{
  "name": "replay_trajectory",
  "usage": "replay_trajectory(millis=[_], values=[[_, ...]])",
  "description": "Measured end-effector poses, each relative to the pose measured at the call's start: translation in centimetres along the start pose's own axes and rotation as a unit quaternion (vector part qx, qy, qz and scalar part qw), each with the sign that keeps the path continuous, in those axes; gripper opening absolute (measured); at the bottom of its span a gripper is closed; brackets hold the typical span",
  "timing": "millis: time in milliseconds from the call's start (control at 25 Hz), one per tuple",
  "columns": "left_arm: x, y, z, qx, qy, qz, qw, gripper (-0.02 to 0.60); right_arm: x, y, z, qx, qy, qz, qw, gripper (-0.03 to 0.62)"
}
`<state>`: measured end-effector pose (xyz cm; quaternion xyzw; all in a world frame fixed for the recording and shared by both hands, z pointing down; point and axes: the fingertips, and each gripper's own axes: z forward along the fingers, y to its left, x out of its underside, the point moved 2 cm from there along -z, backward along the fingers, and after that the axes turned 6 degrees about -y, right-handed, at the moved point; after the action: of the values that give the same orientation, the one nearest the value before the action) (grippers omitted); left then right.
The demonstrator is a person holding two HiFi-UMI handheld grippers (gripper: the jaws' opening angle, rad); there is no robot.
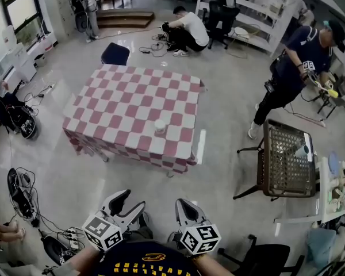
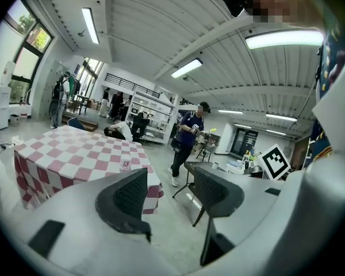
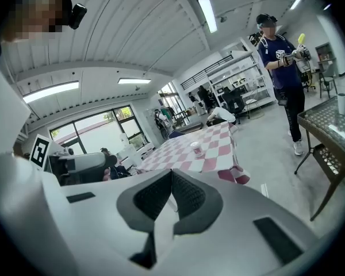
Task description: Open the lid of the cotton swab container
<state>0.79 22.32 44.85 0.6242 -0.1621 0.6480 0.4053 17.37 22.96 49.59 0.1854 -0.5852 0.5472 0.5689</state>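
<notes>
The cotton swab container (image 1: 160,126), a small white tub, stands upright near the front edge of the table with a red-and-white checked cloth (image 1: 121,96). It also shows in the left gripper view as a small container (image 2: 125,164) and in the right gripper view as a small tub (image 3: 196,149). Both grippers hang close to my body, far short of the table. My left gripper (image 1: 128,204) (image 2: 169,197) is open with nothing between its jaws. My right gripper (image 1: 187,210) (image 3: 171,195) is shut and empty, pads touching.
A dark mesh chair (image 1: 287,160) stands at the right, and a blue stool (image 1: 115,54) stands beyond the table. One person crouches (image 1: 187,30) at the back; another stands (image 1: 296,68) at the right. Cables (image 1: 23,194) lie on the floor at the left.
</notes>
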Motion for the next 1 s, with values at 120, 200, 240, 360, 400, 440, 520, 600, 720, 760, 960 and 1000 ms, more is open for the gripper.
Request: replay_trajectory(millis=[120,200,240,360,400,440,520,600,720,760,960,1000], values=[[-0.8,2.9,0.4,0.014,0.003,0.004,0.9999,0.259,-0.3,1.0,2.1,0.017,-0.006,0.001,1.0,0.011],[-1.2,4.5,0.6,0.025,0.006,0.005,0.9997,0.259,-0.3,1.5,3.4,0.029,-0.008,0.002,1.0,0.011],[-1.4,5.2,0.7,0.031,0.007,0.005,0.9995,0.259,-0.3,1.8,3.9,0.035,-0.009,0.003,0.999,0.011],[-1.8,6.9,0.6,0.046,0.009,0.008,0.9989,0.259,-0.4,2.8,5.3,0.047,-0.01,0.002,0.999,0.011],[-1.9,7.4,0.7,0.051,0.01,0.009,0.9986,0.259,-0.4,3.2,5.7,0.049,-0.01,0.002,0.999,0.011],[-2.0,7.9,0.7,0.054,0.011,0.009,0.9984,0.259,-0.5,3.5,6.0,0.052,-0.01,0.0,0.999,0.011],[-2.1,9.0,0.9,0.059,0.011,0.008,0.9982,0.259,-0.7,3.8,6.5,0.058,-0.01,-0.008,0.998,0.011],[-2.2,9.8,1.3,0.062,0.008,0.005,0.9981,0.259,-1.1,3.8,6.9,0.066,-0.01,-0.021,0.998,0.011],[-2.3,10.7,2.1,0.064,0.004,0.004,0.9979,0.259,-1.2,3.4,7.5,0.076,-0.008,-0.024,0.997,0.011],[-2.3,11.0,2.3,0.064,0.004,0.004,0.9979,0.259,-1.1,3.3,7.8,0.077,-0.005,-0.023,0.997,0.011],[-2.4,12.1,3.7,0.061,0.01,0.023,0.9978,0.259,-1.2,2.9,10.1,0.068,0.001,-0.016,0.998,0.011],[-2.6,12.1,4.0,0.063,0.01,0.031,0.9975,0.259,-1.4,2.8,10.6,0.065,0.0,-0.016,0.998,0.011]])
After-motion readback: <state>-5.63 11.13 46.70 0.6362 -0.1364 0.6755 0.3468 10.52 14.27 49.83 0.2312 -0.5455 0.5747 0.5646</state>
